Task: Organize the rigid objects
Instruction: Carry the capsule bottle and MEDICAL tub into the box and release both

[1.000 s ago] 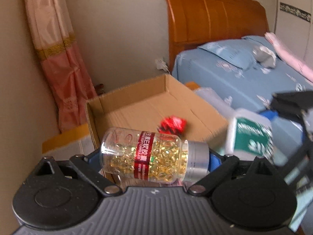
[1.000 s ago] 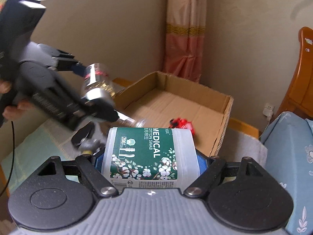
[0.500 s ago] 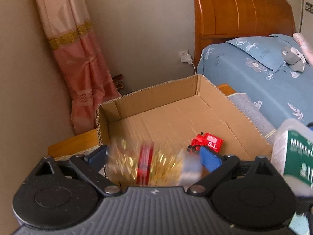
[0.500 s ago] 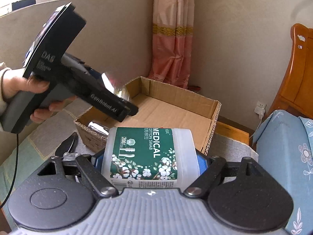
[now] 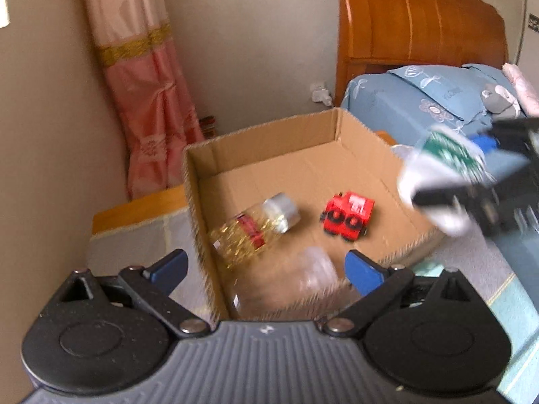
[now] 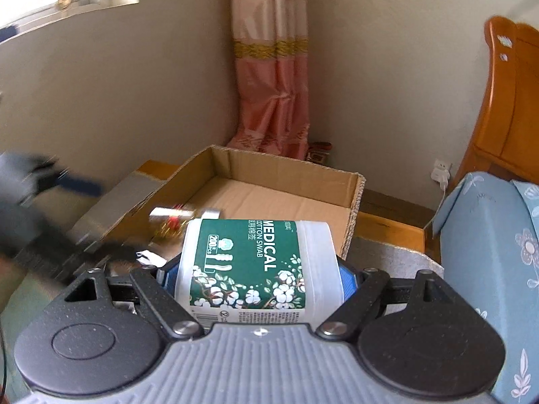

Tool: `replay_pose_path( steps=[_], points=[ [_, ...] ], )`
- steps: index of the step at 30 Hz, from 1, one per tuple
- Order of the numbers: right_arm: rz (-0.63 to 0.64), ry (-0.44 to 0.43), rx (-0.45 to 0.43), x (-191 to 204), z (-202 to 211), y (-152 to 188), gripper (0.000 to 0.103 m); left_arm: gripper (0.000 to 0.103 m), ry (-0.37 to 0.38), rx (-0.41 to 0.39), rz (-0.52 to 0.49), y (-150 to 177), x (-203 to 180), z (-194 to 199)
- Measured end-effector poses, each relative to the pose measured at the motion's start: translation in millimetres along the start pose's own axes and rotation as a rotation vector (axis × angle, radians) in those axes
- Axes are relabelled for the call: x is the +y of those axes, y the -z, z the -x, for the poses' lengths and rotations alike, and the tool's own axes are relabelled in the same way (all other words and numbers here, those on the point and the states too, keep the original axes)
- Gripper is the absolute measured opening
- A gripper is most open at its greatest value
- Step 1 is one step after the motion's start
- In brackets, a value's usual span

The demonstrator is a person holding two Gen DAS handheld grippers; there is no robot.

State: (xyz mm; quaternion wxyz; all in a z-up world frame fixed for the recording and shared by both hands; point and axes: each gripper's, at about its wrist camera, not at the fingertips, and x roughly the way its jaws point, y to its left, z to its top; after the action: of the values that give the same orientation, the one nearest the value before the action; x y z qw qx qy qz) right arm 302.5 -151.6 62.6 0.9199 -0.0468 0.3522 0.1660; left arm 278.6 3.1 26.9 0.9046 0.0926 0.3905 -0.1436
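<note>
Trouble is looming at centre frame, where the right claw (image 6: 257, 271), clamping the cotton swab tub (image 6: 257, 262), is hovering near the cardboard box (image 5: 269, 141) while the left claw (image 5: 266, 267) is gaping empty above the capsule bottle (image 5: 257, 227) and red toy truck (image 5: 347, 215): a careless drop could be knocking them.

White cotton swab tub (image 6: 257, 266), green label: "MEDICAL", "COTTON SWAB", "200 PCS" beside swab pictogram; Chinese characters and fine print at label edge too small to read. Capsule bottle (image 5: 254, 230) red label: blurred, unreadable.
</note>
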Motion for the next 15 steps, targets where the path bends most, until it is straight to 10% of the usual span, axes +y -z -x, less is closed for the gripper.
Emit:
replay_pose_path(
  steps=[15],
  points=[
    [-0.051, 0.057, 0.084, -8, -71, -54, 0.087, 0.099, 0.024, 0.009, 0.026, 32, 9, 25]
  ],
)
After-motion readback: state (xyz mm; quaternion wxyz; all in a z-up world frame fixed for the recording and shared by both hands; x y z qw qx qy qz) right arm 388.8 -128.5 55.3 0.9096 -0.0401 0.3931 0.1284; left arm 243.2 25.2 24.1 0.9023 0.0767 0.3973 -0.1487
